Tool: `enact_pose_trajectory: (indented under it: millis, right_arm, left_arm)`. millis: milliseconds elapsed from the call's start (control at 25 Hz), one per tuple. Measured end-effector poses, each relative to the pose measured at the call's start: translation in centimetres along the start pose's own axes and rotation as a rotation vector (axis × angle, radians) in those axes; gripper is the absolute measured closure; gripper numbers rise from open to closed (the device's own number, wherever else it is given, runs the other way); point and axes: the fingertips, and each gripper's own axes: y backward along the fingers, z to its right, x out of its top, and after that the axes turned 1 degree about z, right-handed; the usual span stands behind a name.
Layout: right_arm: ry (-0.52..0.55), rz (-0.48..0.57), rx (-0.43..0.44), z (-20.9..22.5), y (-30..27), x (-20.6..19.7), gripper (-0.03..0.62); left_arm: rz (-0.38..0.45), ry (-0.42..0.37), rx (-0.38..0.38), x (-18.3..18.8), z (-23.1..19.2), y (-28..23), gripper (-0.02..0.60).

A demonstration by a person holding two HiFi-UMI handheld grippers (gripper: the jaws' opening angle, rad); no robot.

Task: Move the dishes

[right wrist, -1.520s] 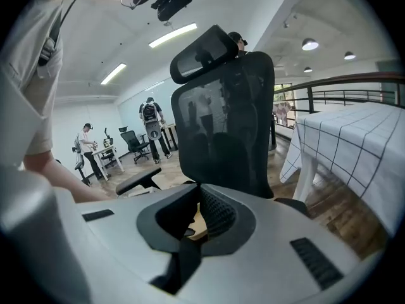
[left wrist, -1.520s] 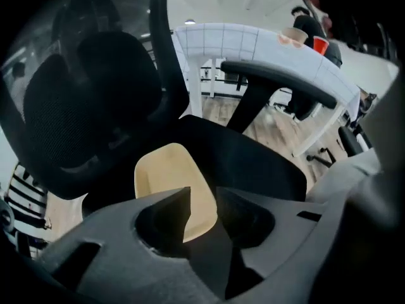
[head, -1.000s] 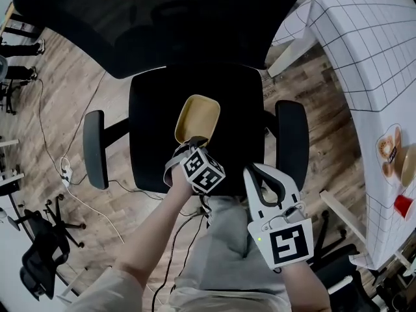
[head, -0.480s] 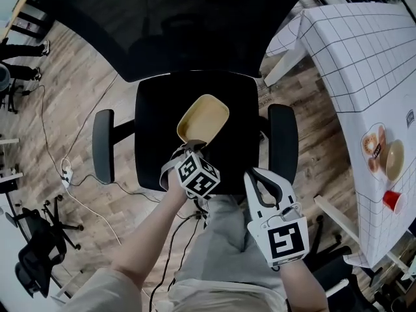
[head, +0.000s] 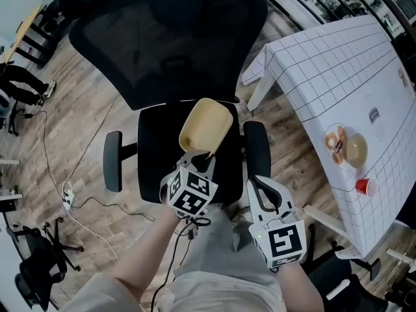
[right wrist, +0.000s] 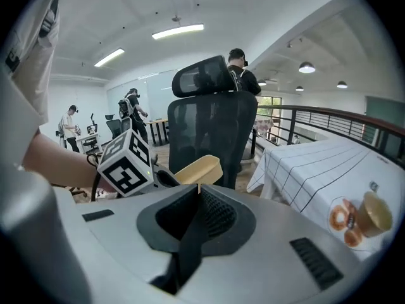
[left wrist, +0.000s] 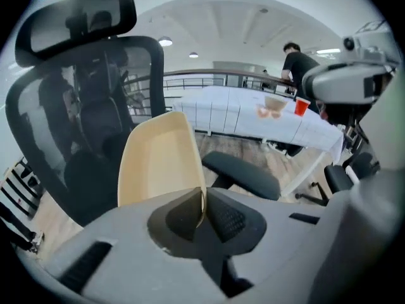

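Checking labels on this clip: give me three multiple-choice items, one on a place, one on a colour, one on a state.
1. Where is the small red cup?
A. on a shelf
B. on the table with the white gridded cloth
C. in a sink

2. What colour is the rounded-square plastic dish at the left gripper?
A. blue
B. pale yellow
C. green

3. The left gripper is:
A. open, empty
B. shut, empty
C. shut on the dish's rim

Answers:
1 B, it stands on the cloth.
2 B, it is pale yellow in every view.
3 C, its jaws pinch the rim.
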Motion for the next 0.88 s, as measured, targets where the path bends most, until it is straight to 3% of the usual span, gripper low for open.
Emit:
enact_pose_trajectory:
  millis: [200, 480, 880]
  right_arm:
    - [0.012, 0.064, -0.071, 2.0, 5.2, 4.3, 0.568]
    - [0.008, 0.146, -0.151, 4.2, 12.7, 8.5, 0.568]
    - [-0.085, 0.318, -0.238, 6.7, 23.5, 13.8, 0.568]
  left_arm:
    - [0.170, 0.048, -0.044, 7.6, 1.9, 5.5, 0.551]
    - [0.329, -0.030, -0.080, 16.7, 6.2, 13.3, 0.551]
    - [0.504, -0.128, -0.205, 27.1, 15.3, 21.1, 0.551]
